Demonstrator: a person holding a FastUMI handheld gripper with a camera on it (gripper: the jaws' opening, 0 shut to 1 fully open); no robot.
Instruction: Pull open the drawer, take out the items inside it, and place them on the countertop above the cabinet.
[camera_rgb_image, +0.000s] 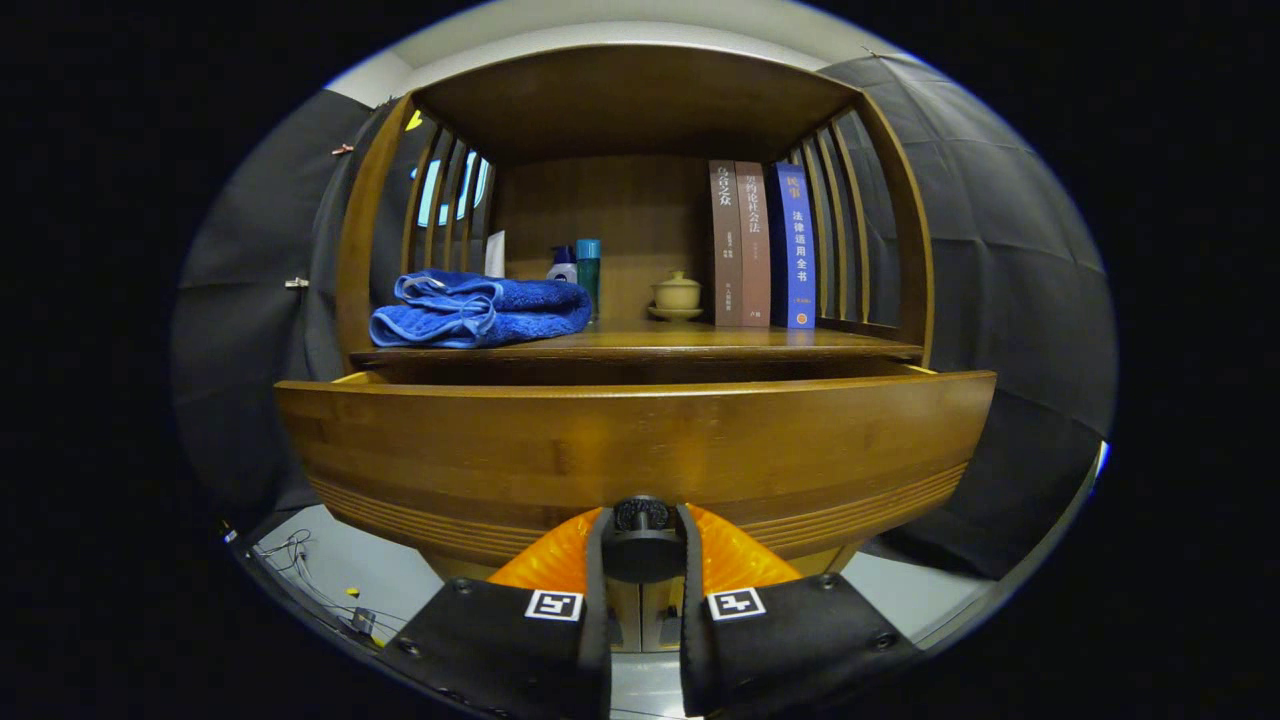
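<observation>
A wooden cabinet stands in front of me, and its drawer (640, 450) is pulled partway out toward me. My gripper (642, 535) is shut on the drawer's dark round knob (641, 515), which sits between the two fingers at the lower middle of the drawer front. The drawer's inside is hidden behind its tall front panel. Above the drawer lies the countertop (700, 342), a wooden shelf surface under a roofed alcove.
On the countertop rest a folded blue towel (478, 310) at the left, small bottles (580, 265) and a lidded ceramic cup (677, 295) at the back, and three upright books (765, 245) at the right. Slatted wooden sides enclose the alcove. Cables (320, 590) lie on the floor at the lower left.
</observation>
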